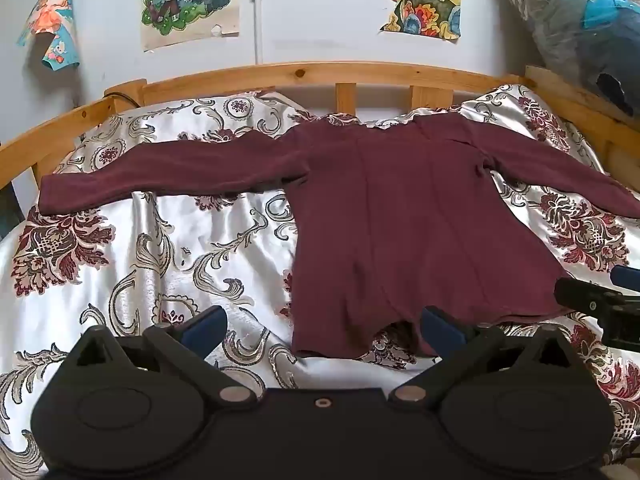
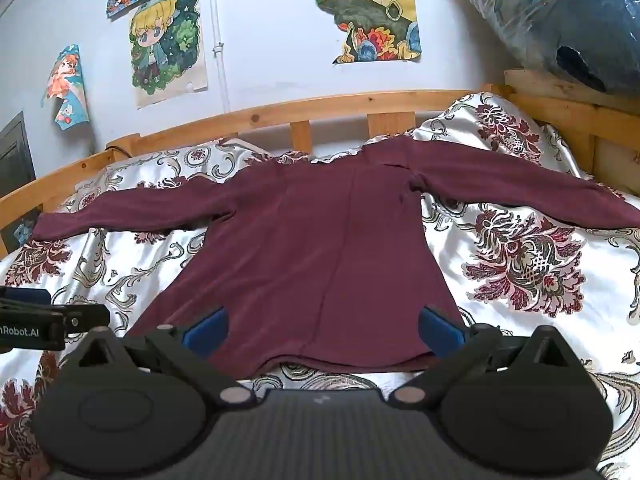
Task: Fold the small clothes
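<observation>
Fingers of both grippers stand spread wide and grasp nothing. The left gripper (image 1: 322,330) hangs over the near left corner of the shirt (image 1: 400,216), its blue fingers (image 1: 206,328) straddling the hem, one over the bedspread (image 1: 168,264) and one over the cloth. The right gripper (image 2: 322,330) hangs over the near middle of the shirt (image 2: 304,248), both its fingers (image 2: 440,332) above the hem and, as far as the views show, not pressing on it.

The shirt lies flat on the bed, collar toward the wooden rail (image 1: 320,72), hem toward the grippers, both sleeves stretched out to the sides. The left sleeve (image 1: 168,176) reaches well out over the bedspread; the right sleeve (image 2: 520,196) does the same on its side.

No fold looks made yet, so this reads as the start: the garment is laid out and the grippers are lining up. The next move probably calls for each gripper to go out to a sleeve or a side edge, close on a single layer of cloth, and carry it across the body without dragging the rest out of shape on the slippery satin.
</observation>
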Demonstrator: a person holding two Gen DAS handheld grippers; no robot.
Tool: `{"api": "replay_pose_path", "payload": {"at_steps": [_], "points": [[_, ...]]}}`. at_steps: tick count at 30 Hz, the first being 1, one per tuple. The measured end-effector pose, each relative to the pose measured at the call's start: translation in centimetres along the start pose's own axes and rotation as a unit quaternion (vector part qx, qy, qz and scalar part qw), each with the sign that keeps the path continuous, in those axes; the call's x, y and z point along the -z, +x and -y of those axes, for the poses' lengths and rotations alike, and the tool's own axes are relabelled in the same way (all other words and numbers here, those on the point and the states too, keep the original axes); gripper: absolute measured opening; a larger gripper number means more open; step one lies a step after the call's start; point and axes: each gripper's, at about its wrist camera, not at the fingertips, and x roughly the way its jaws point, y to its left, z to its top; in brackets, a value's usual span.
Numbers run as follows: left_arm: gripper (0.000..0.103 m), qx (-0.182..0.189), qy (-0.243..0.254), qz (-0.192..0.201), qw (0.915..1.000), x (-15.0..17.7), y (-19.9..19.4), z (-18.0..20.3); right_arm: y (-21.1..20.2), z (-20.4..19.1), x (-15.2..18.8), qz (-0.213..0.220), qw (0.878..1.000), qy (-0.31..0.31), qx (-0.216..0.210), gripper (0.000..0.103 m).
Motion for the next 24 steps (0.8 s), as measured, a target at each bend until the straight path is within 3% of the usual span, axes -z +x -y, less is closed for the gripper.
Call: {"api": "replay_pose_path", "payload": {"at_steps": [24], "points": [[0.102, 0.000, -0.001, -0.001, 1.0000, 0.44, -0.05, -0.05, -0.11, -0.11, 0.06, -0.001, 1.000, 0.001, 0.001, 0.103]]}}
